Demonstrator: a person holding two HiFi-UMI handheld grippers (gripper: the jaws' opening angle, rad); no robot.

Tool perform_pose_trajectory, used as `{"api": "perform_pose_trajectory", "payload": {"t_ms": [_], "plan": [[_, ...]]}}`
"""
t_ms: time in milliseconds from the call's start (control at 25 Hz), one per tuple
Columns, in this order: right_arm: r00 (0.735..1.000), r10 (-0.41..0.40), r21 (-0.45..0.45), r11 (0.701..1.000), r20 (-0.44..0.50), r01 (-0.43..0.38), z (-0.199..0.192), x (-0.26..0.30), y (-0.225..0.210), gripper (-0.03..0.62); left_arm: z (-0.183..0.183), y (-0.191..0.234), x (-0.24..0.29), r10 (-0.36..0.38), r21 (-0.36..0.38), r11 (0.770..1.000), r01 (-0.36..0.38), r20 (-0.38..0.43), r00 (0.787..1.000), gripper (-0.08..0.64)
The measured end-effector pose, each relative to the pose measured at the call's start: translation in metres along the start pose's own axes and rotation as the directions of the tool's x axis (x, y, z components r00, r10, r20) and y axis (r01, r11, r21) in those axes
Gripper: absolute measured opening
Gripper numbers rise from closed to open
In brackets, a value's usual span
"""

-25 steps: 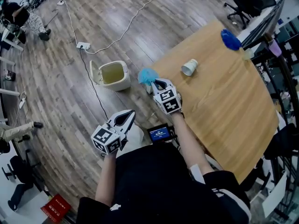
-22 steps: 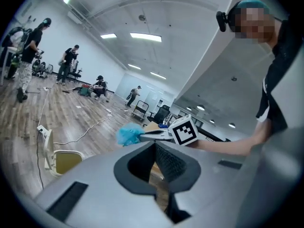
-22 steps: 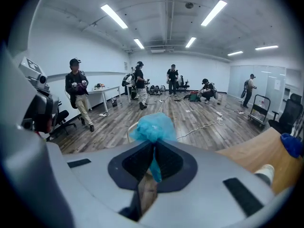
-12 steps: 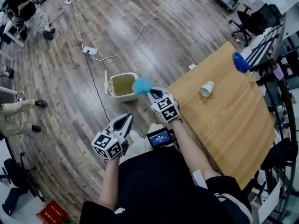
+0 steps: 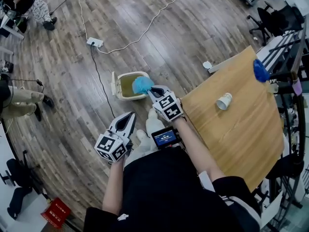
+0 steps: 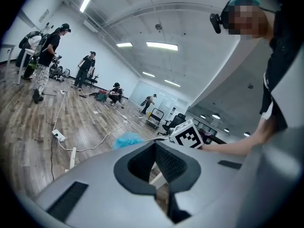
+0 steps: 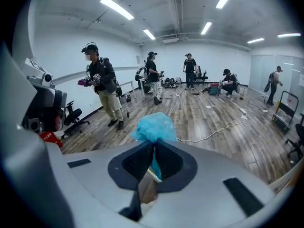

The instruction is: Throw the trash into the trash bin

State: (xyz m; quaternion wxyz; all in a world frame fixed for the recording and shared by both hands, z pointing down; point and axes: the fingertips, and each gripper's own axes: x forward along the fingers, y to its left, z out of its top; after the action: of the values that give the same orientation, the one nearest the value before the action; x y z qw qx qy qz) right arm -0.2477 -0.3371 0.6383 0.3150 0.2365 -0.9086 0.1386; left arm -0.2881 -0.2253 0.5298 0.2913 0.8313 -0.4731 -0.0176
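Note:
A crumpled blue piece of trash point(image 5: 142, 84) is pinched in my right gripper point(image 5: 152, 90), which is shut on it. The trash hangs over the right rim of the cream trash bin point(image 5: 126, 76) on the floor, whose lid stands open at its left. In the right gripper view the blue trash point(image 7: 154, 127) sticks out past the tips of the right gripper point(image 7: 153, 147). My left gripper point(image 5: 130, 116) hangs lower left of the bin, shut and empty. The left gripper view shows its jaws point(image 6: 154, 148) together, with the blue trash point(image 6: 129, 139) beyond them.
A wooden table point(image 5: 241, 129) stands at the right with a tipped paper cup point(image 5: 224, 101) and a blue object point(image 5: 261, 71) on it. A power strip point(image 5: 95, 42) and cables lie on the floor behind the bin. Several people stand farther off; office chairs are at the upper right.
Both grippers have moved away from the table towards the bin. The blue trash, earlier beside the table's corner, now hangs at the bin's rim. Both grips look unchanged.

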Motion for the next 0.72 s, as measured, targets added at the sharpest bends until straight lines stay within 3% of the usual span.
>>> {"api": "perform_pose_trajectory", "payload": {"t_ms": [160,360,720], "plan": [[0.998,0.05,0.029,0.998,-0.027,-0.05,0.011,0.033,-0.016,0.009,0.014,0.032,0.022,0.045,-0.027,0.999,-0.045,-0.026,0.999,-0.003],[0.991,0.117,0.063,0.992,-0.07,-0.113,-0.007,0.085,-0.024,0.009,0.007,0.057,0.047,0.095,-0.09,0.991,-0.097,-0.029,0.995,-0.003],[0.971,0.162,0.09,0.985,-0.177,-0.148,-0.059,0.169,-0.025,0.009,-0.038,0.122,0.071,0.058,-0.124,0.989,-0.077,-0.153,0.987,-0.003]]}}
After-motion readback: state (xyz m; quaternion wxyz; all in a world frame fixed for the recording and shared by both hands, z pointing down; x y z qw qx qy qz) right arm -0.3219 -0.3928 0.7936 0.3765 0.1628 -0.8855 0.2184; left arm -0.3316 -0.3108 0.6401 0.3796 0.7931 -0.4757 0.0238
